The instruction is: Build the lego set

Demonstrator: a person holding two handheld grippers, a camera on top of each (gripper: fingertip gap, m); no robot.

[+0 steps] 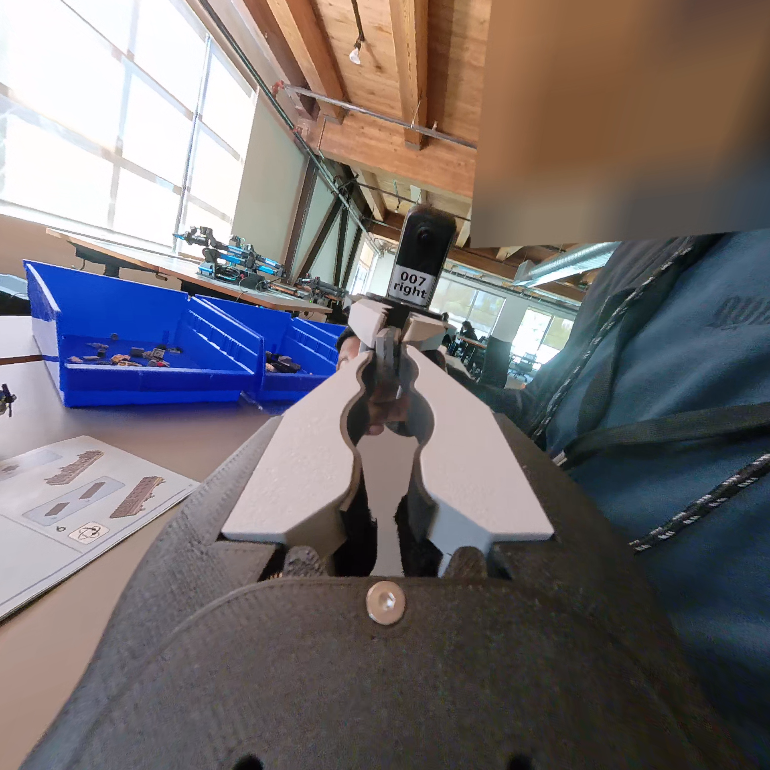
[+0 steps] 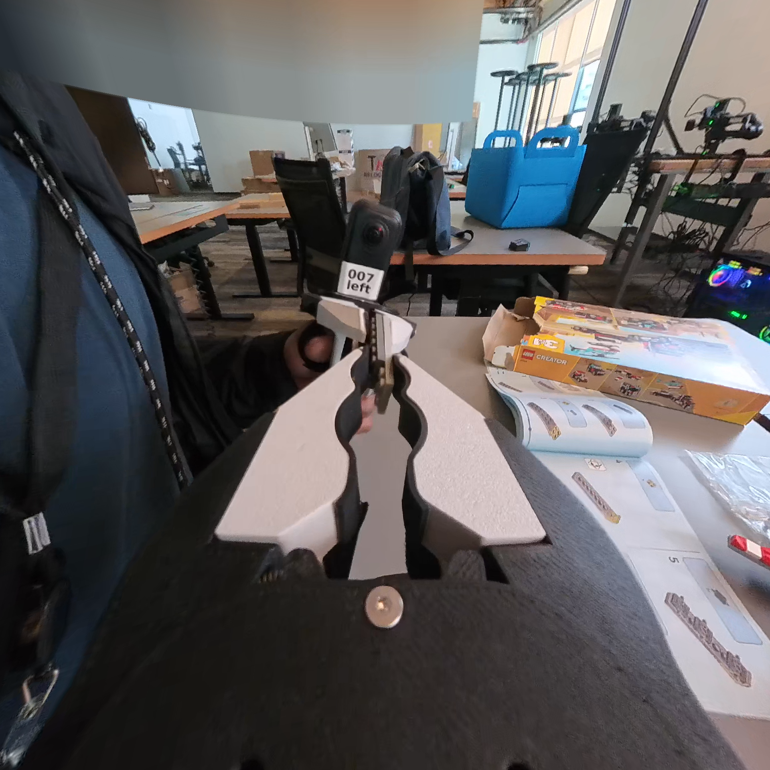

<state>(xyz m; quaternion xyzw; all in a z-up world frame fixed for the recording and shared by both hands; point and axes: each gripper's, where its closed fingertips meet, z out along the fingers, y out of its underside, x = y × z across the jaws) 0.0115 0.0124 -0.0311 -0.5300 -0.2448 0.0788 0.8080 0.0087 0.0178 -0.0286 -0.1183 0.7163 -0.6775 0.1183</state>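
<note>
Both hand-held grippers meet tip to tip: your left hand-held gripper (image 1: 385, 362) and right hand-held gripper (image 2: 377, 371) each pinch 1 end of a lego strip (image 2: 381, 362). You seem mid-join; next, press squarely.

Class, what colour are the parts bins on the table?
Bright blue; the bins show best in the left wrist view.

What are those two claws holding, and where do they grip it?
Both pinch one thin dark Lego strip: left gripper on its upper part, right gripper on its lower end.
</note>
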